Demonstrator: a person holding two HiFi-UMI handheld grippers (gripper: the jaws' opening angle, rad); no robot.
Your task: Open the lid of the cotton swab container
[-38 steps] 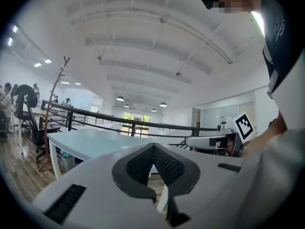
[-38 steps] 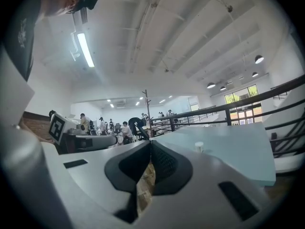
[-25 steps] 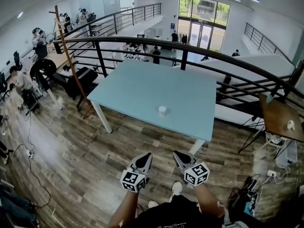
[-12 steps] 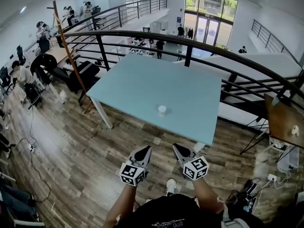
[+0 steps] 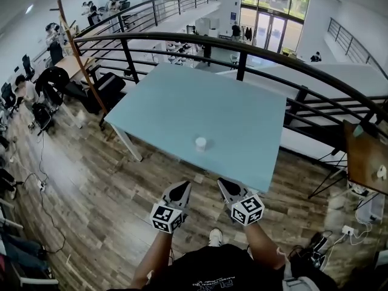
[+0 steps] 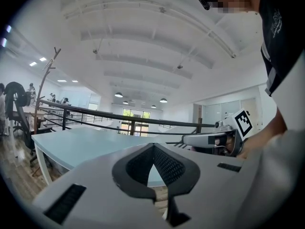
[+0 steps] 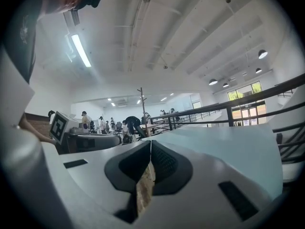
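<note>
A small white cotton swab container (image 5: 200,143) stands upright near the front edge of the light blue table (image 5: 182,102), lid on. My left gripper (image 5: 180,191) is below it over the wooden floor, short of the table edge, jaws shut with nothing in them. My right gripper (image 5: 228,188) is beside it on the right, also shut and empty. In the left gripper view the shut tips (image 6: 153,147) point across the table, and the right gripper (image 6: 214,140) shows at the side. In the right gripper view the tips (image 7: 150,144) meet; the container is hidden there.
A dark curved railing (image 5: 242,50) runs behind the table. A wooden pole (image 5: 82,56) leans at the left. A brown side table (image 5: 367,156) stands at the right, cables and a power strip (image 5: 330,241) lie on the floor. People sit at desks far left.
The head view has shifted slightly, so table and container sit a little lower-left in frame. Both grippers stay shut and keep their place below the table edge.
</note>
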